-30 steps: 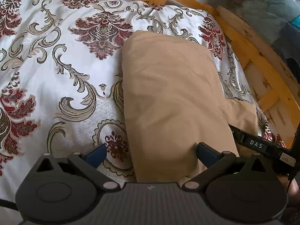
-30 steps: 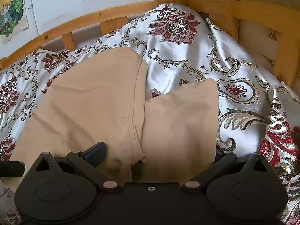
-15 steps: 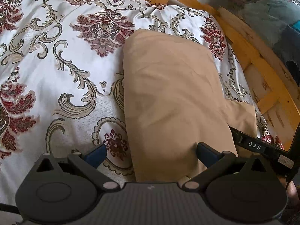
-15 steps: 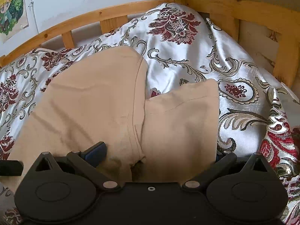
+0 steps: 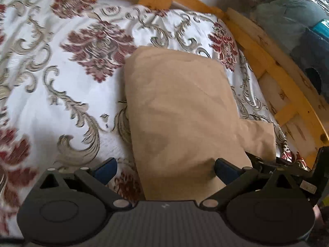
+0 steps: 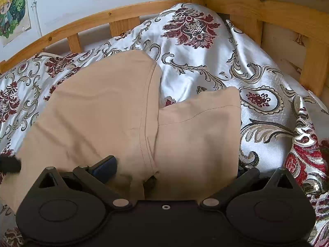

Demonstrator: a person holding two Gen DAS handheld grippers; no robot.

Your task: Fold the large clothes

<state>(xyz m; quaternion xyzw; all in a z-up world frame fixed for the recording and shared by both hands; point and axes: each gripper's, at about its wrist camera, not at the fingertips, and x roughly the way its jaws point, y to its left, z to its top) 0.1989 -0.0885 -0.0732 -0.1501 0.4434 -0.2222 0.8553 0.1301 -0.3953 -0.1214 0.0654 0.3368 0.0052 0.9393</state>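
A tan garment [image 5: 181,111] lies folded lengthwise on the floral bedspread [image 5: 61,94], with one short sleeve [image 5: 261,138] sticking out to the right. My left gripper [image 5: 164,169] is open, its blue pads [image 5: 104,169] spread around the garment's near edge. In the right wrist view the same garment [image 6: 92,113] shows a stitched fold edge and the sleeve [image 6: 197,131]. My right gripper [image 6: 170,168] is open too, straddling the fold and sleeve. Its left pad [image 6: 104,166] rests on the cloth, while the sleeve hides its right pad.
A wooden bed frame [image 6: 123,14] rails the bed at the back and right [image 5: 267,65]. Posters [image 6: 12,10] hang on the wall. The bedspread bunches high at the back right corner [image 6: 191,26]. Packed bedding [image 5: 298,20] sits beyond the frame.
The left wrist view has shifted and blurred a little, so the garment sits slightly lower in it. The right gripper has barely moved. Both grippers stay open.
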